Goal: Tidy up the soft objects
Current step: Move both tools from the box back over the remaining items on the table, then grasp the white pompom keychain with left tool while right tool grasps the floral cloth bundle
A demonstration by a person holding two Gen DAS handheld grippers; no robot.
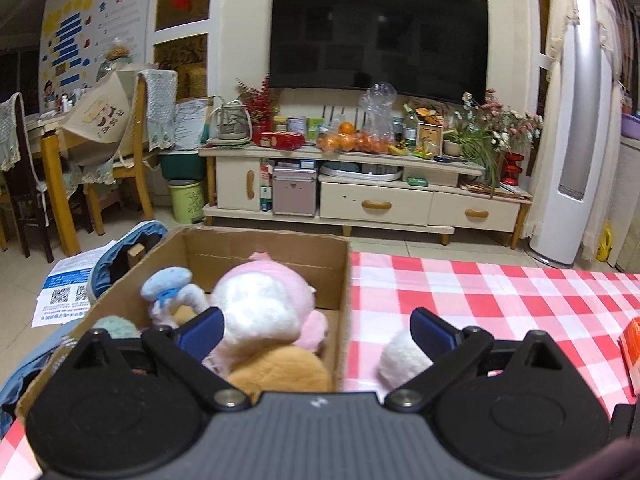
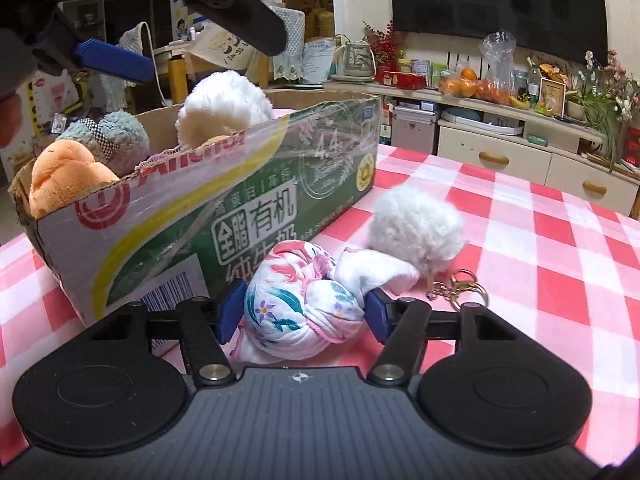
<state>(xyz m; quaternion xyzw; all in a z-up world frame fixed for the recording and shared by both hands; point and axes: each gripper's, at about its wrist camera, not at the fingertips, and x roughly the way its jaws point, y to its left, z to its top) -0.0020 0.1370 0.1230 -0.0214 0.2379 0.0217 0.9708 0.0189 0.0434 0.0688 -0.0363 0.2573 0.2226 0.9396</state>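
A cardboard milk box (image 2: 240, 200) stands on the red-checked tablecloth (image 2: 540, 240) and holds several plush toys. Among them are a pink-and-white one (image 1: 256, 304), a small blue one (image 1: 168, 284) and a tan one (image 1: 280, 372). My left gripper (image 1: 316, 320) hovers open over the box's right wall (image 1: 344, 280) with nothing between its fingers. It also shows at the top left of the right wrist view, left gripper (image 2: 192, 40). My right gripper (image 2: 304, 312) has both blue pads against the floral body of a doll (image 2: 300, 304) lying beside the box. The doll's white fluffy head (image 2: 416, 224) and gold keyring (image 2: 464, 288) lie past the pads.
An orange packet (image 1: 632, 344) sits at the table's right edge. Beyond the table stand a TV cabinet (image 1: 360, 196) crowded with items, wooden chairs (image 1: 132, 160) and a tall white air conditioner (image 1: 576, 140). Printed papers (image 1: 64, 292) lie left of the box.
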